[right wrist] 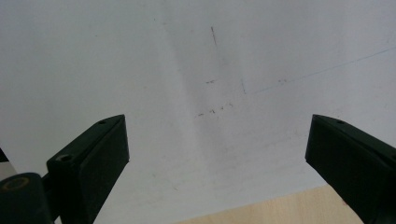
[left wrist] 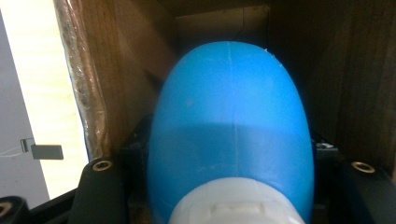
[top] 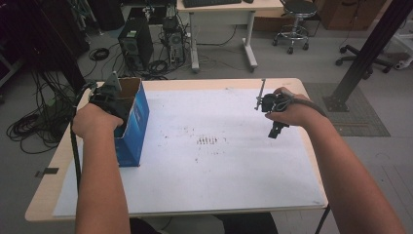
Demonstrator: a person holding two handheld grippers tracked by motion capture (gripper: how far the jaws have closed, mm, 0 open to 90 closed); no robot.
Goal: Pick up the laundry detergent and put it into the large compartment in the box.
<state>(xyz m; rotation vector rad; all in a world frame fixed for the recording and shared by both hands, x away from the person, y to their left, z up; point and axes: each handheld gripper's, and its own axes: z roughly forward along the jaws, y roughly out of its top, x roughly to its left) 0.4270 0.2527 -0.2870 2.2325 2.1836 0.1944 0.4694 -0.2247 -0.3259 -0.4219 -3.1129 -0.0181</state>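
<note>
Blue box [top: 132,126] at the table's [top: 292,87] left edge; inside, our left gripper [left wrist: 229,186] grasps a blue bottle [left wrist: 229,126]. We keep it clear of the walls. Right gripper [right wrist: 217,154] hovers, released.

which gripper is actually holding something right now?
The left gripper, inside the blue box, jaws shut on a blue bottle. The right gripper hangs open above the white sheet.
</note>
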